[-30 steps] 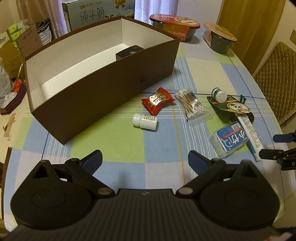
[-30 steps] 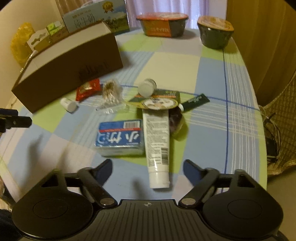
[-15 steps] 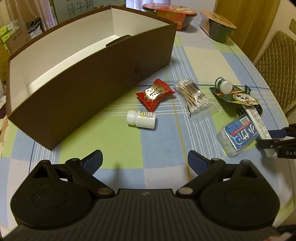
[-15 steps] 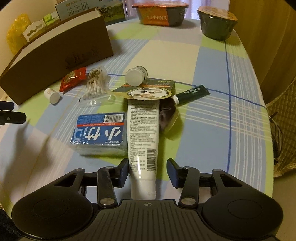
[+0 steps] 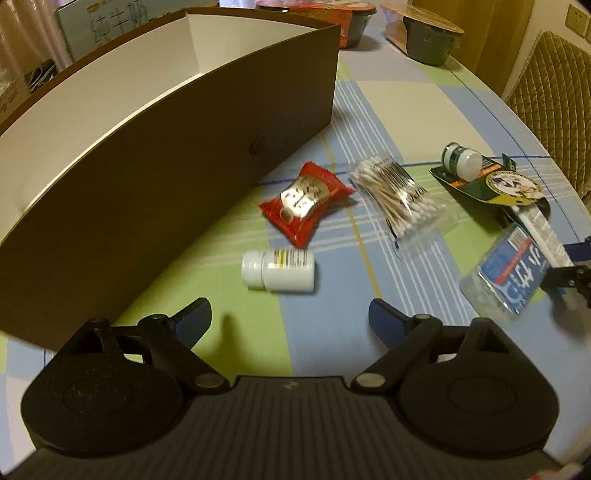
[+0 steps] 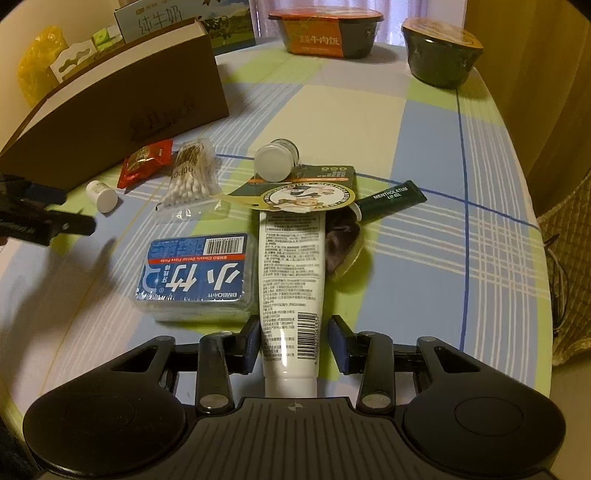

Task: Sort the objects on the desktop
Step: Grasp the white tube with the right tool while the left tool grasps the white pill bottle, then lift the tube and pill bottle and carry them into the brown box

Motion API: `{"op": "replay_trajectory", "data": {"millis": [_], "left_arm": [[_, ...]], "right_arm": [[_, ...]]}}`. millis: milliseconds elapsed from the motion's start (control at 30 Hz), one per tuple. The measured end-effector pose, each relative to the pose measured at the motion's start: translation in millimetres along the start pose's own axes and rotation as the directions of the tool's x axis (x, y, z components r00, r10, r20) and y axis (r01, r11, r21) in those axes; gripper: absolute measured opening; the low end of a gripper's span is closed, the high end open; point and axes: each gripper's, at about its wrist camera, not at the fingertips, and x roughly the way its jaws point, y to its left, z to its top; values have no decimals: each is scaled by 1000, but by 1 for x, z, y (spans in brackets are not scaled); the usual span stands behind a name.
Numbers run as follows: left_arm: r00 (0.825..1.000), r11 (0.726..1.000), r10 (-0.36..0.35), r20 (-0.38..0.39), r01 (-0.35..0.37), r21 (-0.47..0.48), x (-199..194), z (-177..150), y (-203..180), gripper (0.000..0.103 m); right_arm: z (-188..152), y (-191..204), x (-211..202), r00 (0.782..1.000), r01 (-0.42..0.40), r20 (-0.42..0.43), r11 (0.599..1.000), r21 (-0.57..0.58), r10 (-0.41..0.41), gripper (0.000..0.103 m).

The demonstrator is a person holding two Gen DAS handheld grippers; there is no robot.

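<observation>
Right gripper (image 6: 293, 341): jaws drawn in to either side of the capped end of the white tube (image 6: 291, 280), left pad touching it, right pad with a thin gap; not yet clamped, so read as partly closed around the tube rather than gripping it. The tube lies flat with its far end tucked under a green card pack (image 6: 306, 190), which suggests it is taken from the free end so it can slide out. A blue floss-pick box (image 6: 197, 273) lies just beside the tube on its left.

Left gripper (image 5: 290, 317): jaws spread wide, empty, poised just short of the white pill bottle (image 5: 279, 269), which lies on its side near the long wall of the brown box (image 5: 184, 147), the likely sorting bin. A red sachet (image 5: 304, 201) and a bag of cotton swabs (image 5: 400, 197) lie beyond the bottle.

Surface: round table under a checked blue, green and cream cloth (image 6: 424, 258). Two lidded food bowls (image 6: 327, 31) stand at the far edge beside a curtain
</observation>
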Motion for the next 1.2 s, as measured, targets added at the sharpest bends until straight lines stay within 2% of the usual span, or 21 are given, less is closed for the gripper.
{"op": "replay_trajectory", "data": {"millis": [67, 367, 467, 500, 533, 733, 1000, 1067, 1200], "left_arm": [[1000, 1000, -7, 2, 7, 2, 5, 4, 2, 80], [1000, 998, -21, 18, 21, 53, 22, 15, 7, 75], [999, 997, -35, 18, 33, 67, 25, 16, 8, 56], [999, 997, -43, 15, 42, 68, 26, 16, 8, 46], [998, 996, -55, 15, 54, 65, 26, 15, 9, 42], [998, 996, -60, 13, 59, 71, 16, 2, 8, 42], [998, 998, -57, -15, 57, 23, -2, -23, 12, 42], [998, 998, -59, -21, 59, 13, -6, -27, 11, 42], [998, 998, -68, -15, 68, -6, -16, -33, 9, 42]], "right_arm": [[1, 0, 0, 1000, -1, -1, 1000, 1, 1, 37], [1, -1, 0, 1000, -7, 0, 1000, 9, 7, 37], [1, -1, 0, 1000, -7, 1, 1000, 9, 7, 37], [1, -1, 0, 1000, -7, 1, 1000, 9, 7, 37], [1, -1, 0, 1000, -6, 1, 1000, 8, 6, 37], [1, 0, 0, 1000, -2, 2, 1000, 2, 2, 37], [2, 6, 3, 1000, 16, 17, 999, -45, -15, 37], [2, 11, 4, 1000, 29, 12, 996, -84, -29, 31], [-2, 13, 1, 1000, 20, -19, 994, -103, -22, 30]]}}
